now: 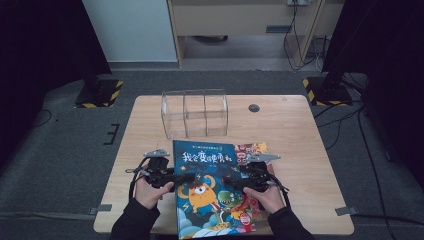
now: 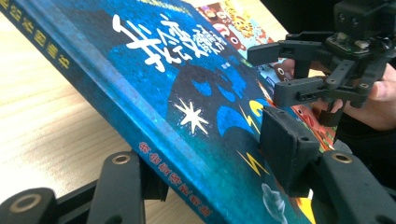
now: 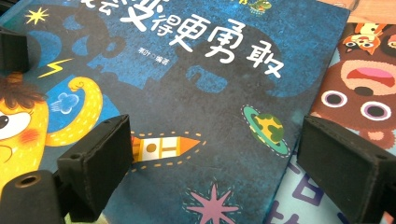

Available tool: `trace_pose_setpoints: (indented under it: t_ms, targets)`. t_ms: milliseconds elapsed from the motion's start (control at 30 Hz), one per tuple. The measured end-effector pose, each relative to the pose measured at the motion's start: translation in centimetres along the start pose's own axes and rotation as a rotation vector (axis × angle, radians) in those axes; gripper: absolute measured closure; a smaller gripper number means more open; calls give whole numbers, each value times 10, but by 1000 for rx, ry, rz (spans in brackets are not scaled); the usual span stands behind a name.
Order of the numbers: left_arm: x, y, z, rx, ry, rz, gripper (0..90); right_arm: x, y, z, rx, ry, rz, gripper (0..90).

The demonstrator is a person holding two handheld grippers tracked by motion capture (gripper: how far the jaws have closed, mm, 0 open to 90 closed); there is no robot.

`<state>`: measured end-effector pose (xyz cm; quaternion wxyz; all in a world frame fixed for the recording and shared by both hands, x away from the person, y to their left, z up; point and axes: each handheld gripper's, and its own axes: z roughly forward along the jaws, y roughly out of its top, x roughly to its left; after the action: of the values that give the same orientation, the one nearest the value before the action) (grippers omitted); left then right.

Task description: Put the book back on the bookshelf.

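While the blue hardcover picture book (image 1: 212, 192) lies on top of a second colourful book (image 1: 254, 150) at the near edge of the light wooden table (image 1: 295, 130), the step in hand seems to be lifting it by its spine edge. The left gripper (image 2: 210, 163) has one jaw under the raised spine and one pad on the cover — a grip on the book, I judge. The right gripper (image 3: 212, 158) hovers spread above the cover, holding nothing. Next, probably — raise it toward the clear plastic rack (image 1: 195, 114) behind.

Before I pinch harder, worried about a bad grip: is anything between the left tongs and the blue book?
Nothing visible: the left tongs straddle the blue book at its spine edge, one jaw under, one on the cover.
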<state>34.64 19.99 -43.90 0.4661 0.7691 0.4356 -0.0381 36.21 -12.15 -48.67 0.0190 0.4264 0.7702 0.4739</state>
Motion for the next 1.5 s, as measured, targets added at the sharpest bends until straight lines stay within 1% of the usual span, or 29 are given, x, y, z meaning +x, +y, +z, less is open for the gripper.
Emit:
trace_pose_setpoints:
  t_ms: [133, 200, 433, 600, 667, 700, 867, 933, 1167, 1333, 1500]
  targets:
    - [-4, 2, -3, -17, -5, 37, 473, -2, 0, -1, -4, 14, 10, 95]
    - [-5, 3, -6, -17, -6, 46, 475, -2, 0, -1, -8, 15, 11, 96]
    - [-5, 3, -9, -17, -19, 47, 489, -2, 0, -1, -8, 13, 4, 113]
    - [-9, 4, -12, -37, -31, 91, 501, -4, 0, -2, -18, 21, 17, 125]
    - [-10, 4, -14, -40, -34, 99, 505, -5, 0, -2, -21, 25, 20, 128]
    - [-10, 4, -14, -39, -35, 99, 506, -5, 0, -2, -21, 27, 21, 128]
    - [-7, 3, -13, -29, -39, 76, 507, -4, 0, -2, -20, 28, 13, 153]
    - [-7, 3, -14, -34, -42, 90, 507, -3, 0, -2, -18, 30, 9, 154]
    - [-13, 5, -20, -49, -51, 162, 512, -4, 0, -4, -39, 57, 32, 152]
    - [-14, 5, -21, -53, -54, 178, 514, -5, 1, -5, -55, 66, 37, 152]
    - [-18, 6, -23, -67, -66, 216, 522, -6, 1, -7, -77, 90, 53, 147]
